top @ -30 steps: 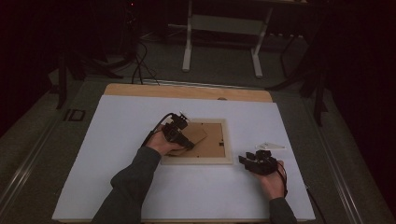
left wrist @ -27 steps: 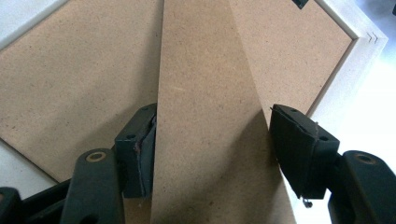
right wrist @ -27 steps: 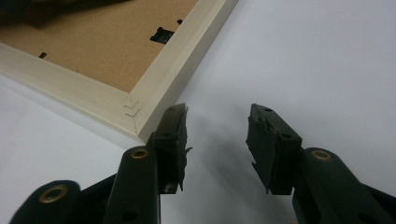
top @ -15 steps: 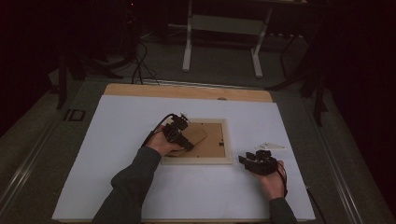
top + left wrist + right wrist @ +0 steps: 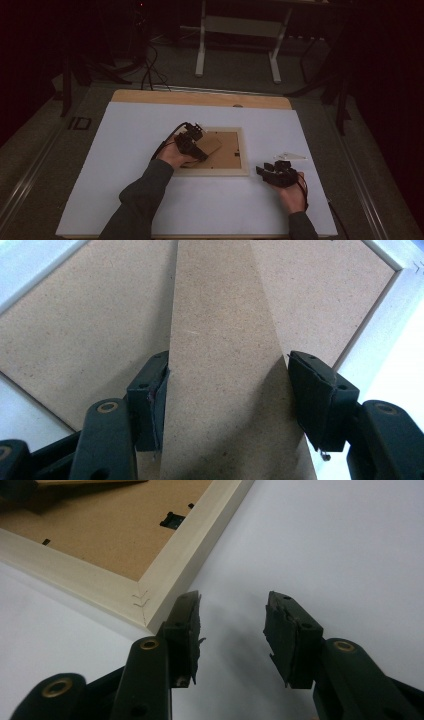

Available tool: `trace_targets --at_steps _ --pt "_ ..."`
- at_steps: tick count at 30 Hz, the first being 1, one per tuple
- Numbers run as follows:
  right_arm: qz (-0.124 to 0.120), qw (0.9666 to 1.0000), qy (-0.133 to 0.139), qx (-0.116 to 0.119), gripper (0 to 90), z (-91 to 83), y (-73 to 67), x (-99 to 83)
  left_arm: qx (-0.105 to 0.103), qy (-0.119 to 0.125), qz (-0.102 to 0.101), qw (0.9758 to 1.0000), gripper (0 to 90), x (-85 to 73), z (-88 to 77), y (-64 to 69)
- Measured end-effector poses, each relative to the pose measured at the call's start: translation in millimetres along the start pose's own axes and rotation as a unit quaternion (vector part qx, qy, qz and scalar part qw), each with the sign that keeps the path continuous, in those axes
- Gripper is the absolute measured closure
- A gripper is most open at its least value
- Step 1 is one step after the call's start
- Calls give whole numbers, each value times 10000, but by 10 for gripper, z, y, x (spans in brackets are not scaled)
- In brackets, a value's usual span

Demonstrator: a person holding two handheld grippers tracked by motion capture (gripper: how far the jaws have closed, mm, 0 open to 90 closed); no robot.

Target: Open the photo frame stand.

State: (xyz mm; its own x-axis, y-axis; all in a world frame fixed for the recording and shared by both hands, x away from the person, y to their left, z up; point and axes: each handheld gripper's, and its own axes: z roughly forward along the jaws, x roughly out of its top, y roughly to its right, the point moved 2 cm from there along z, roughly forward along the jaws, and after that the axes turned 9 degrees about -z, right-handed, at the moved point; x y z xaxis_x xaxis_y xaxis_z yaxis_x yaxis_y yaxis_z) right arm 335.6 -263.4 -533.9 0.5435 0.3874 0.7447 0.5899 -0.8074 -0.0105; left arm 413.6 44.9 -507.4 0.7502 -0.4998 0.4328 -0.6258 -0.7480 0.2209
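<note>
The pale wooden picture frame (image 5: 212,172) lies face down near the middle of the white surface (image 5: 125,200), its brown fibreboard backing (image 5: 90,330) up. The left tool (image 5: 192,140) sits over the frame's 9 o'clock side, its jaws set around the brown tapered fibreboard stand leg (image 5: 220,365), touching both edges, so it appears clamped on the leg. The step in hand looks like working that leg away from the backing. The right tool (image 5: 272,172) rests at 4 o'clock of the frame, just beside its near corner, jaws apart with nothing between them. A small white flat piece (image 5: 290,156) lies at 12 o'clock of it. Next, the left tool likely needs a steady pull or swing of the leg, while the right one could pin the frame's corner.
</note>
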Motion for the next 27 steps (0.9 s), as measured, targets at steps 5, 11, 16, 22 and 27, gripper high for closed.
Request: trace_targets --at_steps 5,11,16,22,27 --pt "-2 10000 18 -3 568 -9 5 5 93 93 79 9999 386 -14 -1 24" --pt "-3 10000 30 -9 568 -16 4 13 191 181 171 9995 386 -31 -4 46" --pt "-4 10000 49 -18 568 -19 5 18 355 326 338 9983 386 -39 -38 101" --pt "-9 10000 62 -18 568 -24 -2 28 466 413 442 9971 386 -48 -70 144" --pt "-38 10000 73 -20 568 -30 -2 37 525 469 485 9963 385 -62 -86 170"
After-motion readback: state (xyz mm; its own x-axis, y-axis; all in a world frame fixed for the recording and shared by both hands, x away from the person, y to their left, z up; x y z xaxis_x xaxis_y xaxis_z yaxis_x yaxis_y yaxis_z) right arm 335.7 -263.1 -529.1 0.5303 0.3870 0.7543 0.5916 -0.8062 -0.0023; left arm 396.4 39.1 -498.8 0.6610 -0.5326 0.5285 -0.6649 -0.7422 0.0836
